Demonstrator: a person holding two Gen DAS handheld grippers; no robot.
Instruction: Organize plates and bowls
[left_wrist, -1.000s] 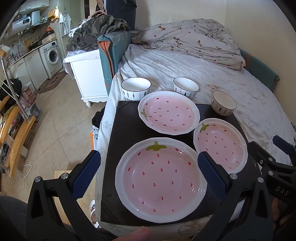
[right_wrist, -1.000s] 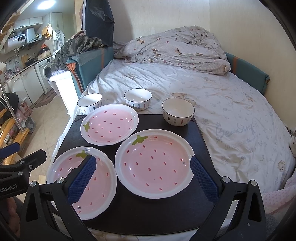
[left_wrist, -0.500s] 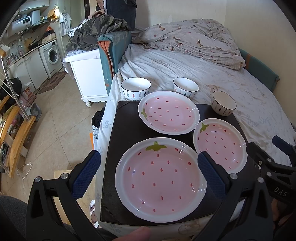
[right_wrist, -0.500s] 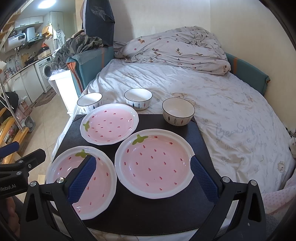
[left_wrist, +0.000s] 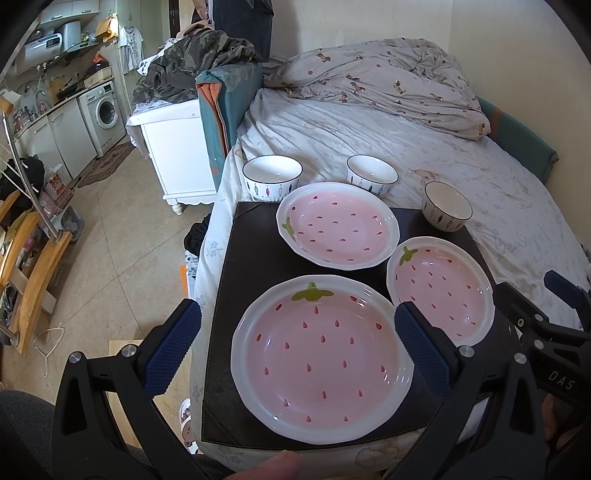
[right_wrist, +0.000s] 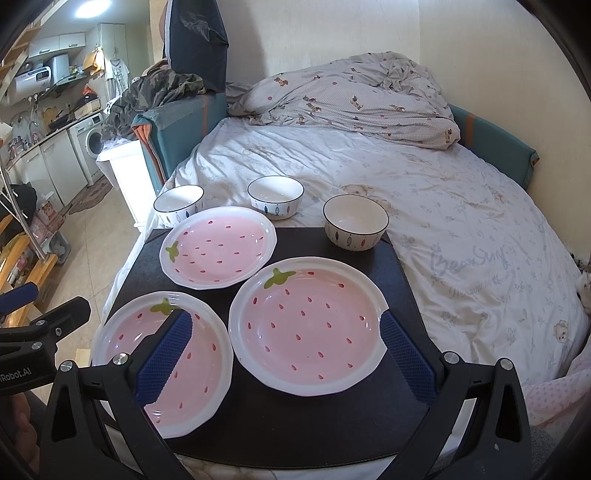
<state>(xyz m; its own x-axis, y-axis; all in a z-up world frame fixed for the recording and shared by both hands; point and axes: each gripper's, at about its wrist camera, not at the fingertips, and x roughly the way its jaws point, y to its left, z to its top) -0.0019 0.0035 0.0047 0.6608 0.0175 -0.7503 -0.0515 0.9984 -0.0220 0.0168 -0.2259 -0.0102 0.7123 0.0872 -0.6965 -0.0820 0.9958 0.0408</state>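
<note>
Three pink strawberry plates lie on a black mat (left_wrist: 251, 251) on the bed's near edge: a near-left plate (left_wrist: 321, 354) (right_wrist: 184, 365), a near-right plate (left_wrist: 443, 291) (right_wrist: 306, 325) and a far plate (left_wrist: 338, 229) (right_wrist: 218, 245). Three white bowls stand behind them: left (left_wrist: 271, 177) (right_wrist: 179, 201), middle (left_wrist: 371, 175) (right_wrist: 275, 195), right (left_wrist: 447, 206) (right_wrist: 354, 221). My left gripper (left_wrist: 295, 350) is open above the near-left plate. My right gripper (right_wrist: 284, 354) is open above the near-right plate. Both are empty.
The bed (right_wrist: 443, 206) stretches behind and to the right, with a crumpled quilt (right_wrist: 351, 96) at its far end. A white cabinet (left_wrist: 173, 140) and tiled floor (left_wrist: 110, 240) lie to the left. The mat's left edge overhangs the floor side.
</note>
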